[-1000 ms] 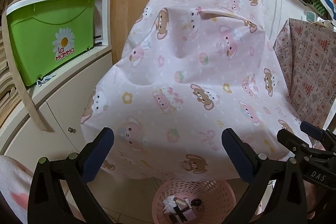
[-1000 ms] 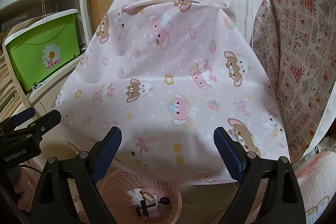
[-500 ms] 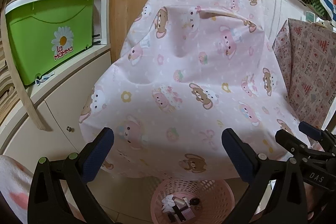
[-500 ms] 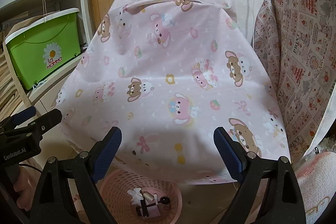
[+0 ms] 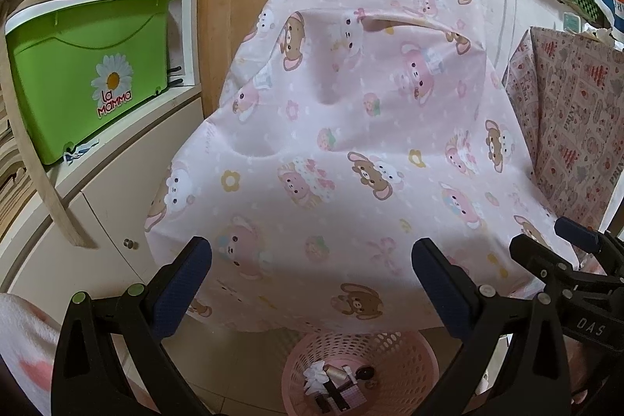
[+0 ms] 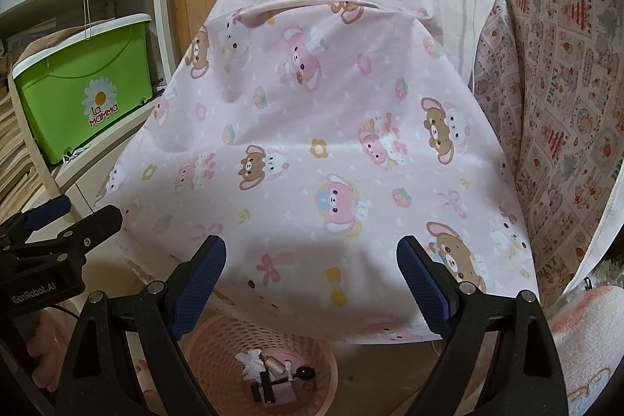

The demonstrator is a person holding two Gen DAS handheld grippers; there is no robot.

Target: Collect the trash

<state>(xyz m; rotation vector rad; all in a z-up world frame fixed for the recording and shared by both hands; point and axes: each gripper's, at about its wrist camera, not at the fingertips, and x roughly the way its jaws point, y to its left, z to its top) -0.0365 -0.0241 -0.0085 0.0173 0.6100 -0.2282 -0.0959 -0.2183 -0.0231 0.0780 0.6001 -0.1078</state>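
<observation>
Hovering side by side over the pink-clothed worktop point(image 5: 351, 151) | left tongs point(image 5: 312, 279) spread wide, nothing between | right tongs point(image 6: 312, 271) released too, empty | pink basket point(image 6: 218, 346) on the floor just below the cloth's edge | trash point(image 6: 271, 375) lying inside it | green box point(image 5: 85, 73) on the left shelf

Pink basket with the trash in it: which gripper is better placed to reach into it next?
Slightly the right, a judgement. The pink basket lies nearer the middle between the right gripper fingers; from the left gripper it sits off-centre. Both are open and empty.
</observation>
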